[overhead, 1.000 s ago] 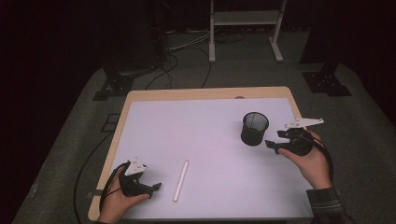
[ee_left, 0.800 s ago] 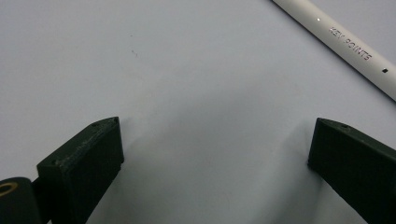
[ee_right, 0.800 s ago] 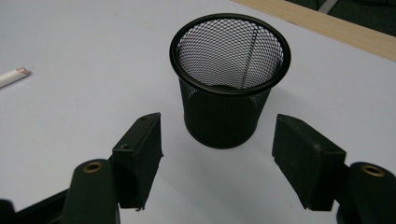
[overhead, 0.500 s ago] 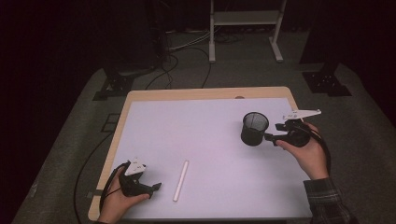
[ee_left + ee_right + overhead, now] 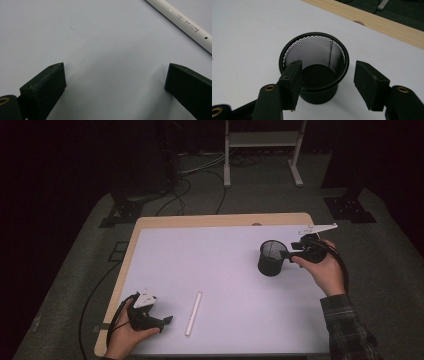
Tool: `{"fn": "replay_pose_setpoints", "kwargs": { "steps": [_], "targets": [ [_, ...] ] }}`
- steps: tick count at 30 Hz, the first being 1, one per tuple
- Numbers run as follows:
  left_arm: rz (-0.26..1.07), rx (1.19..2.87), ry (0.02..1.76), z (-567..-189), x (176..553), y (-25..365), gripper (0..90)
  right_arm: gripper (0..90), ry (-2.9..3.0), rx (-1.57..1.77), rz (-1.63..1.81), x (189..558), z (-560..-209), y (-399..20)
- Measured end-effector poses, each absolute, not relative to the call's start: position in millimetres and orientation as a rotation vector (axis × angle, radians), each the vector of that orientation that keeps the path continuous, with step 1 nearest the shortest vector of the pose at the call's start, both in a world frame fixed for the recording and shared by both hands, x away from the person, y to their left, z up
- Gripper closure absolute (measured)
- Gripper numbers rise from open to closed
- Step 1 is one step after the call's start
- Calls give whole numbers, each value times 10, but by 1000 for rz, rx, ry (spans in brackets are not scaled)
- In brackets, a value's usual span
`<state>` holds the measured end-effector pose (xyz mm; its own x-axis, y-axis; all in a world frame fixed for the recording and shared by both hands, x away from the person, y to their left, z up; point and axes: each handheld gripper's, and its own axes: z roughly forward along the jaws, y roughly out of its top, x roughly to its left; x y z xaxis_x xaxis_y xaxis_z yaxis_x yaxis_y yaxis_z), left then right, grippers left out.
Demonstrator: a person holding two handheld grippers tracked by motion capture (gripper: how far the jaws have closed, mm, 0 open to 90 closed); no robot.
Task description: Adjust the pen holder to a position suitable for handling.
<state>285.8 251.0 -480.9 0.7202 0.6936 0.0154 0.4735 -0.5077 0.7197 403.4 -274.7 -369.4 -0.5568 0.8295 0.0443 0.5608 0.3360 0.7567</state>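
The mesh cup (image 5: pixel 314 66) is straddled at its near rim by the right gripper (image 5: pixel 328 82), whose jaws have just been closing but are not yet pressed on it. One finger should be set inside the rim, squarely. The left gripper (image 5: pixel 115 82) is held released, the white pen (image 5: pixel 183 25) lying just beyond its fingers.

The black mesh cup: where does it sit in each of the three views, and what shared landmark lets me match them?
High view: the black mesh cup stands right of centre on the white table top, just left of the right gripper.
Left gripper view: not in it.
Right gripper view: centre of the picture, upright and empty, near rim between the open jaws.
Shared landmark: the table's wooden edge strip behind the cup.
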Motion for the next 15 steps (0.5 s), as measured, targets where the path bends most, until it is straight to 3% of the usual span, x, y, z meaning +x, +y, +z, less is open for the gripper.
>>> {"fn": "replay_pose_setpoints", "kwargs": {
  "steps": [15],
  "targets": [
    [390,2204,883,-4808,2857,2509,26,491,2287,1294,993,4356,-3703,-2676]
  ]
}}
